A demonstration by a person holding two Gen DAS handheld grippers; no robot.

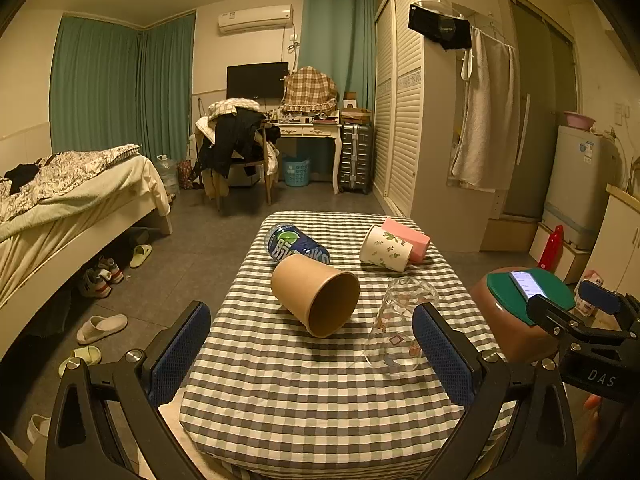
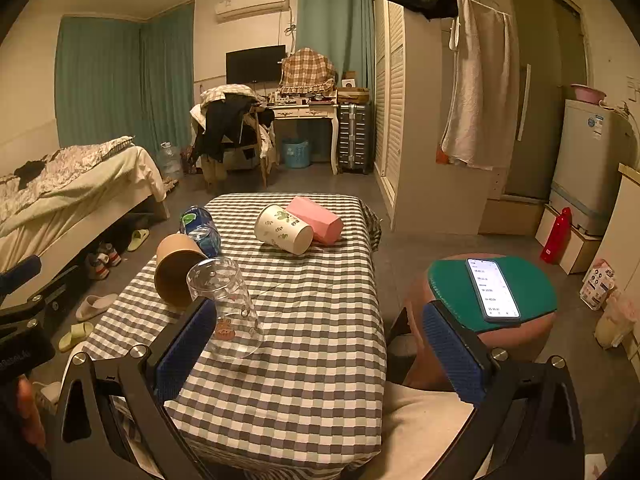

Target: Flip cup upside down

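Observation:
A clear glass cup stands upside down on the checked table, mouth on the cloth; it also shows in the right wrist view. A brown paper cup lies on its side, mouth toward me. A white floral cup and a pink cup lie on their sides at the far end. My left gripper is open and empty over the near table. My right gripper is open and empty, right of the glass.
A blue bottle lies on its side behind the brown cup. A stool with a green pad and a phone stands right of the table. A bed is at left, slippers on the floor.

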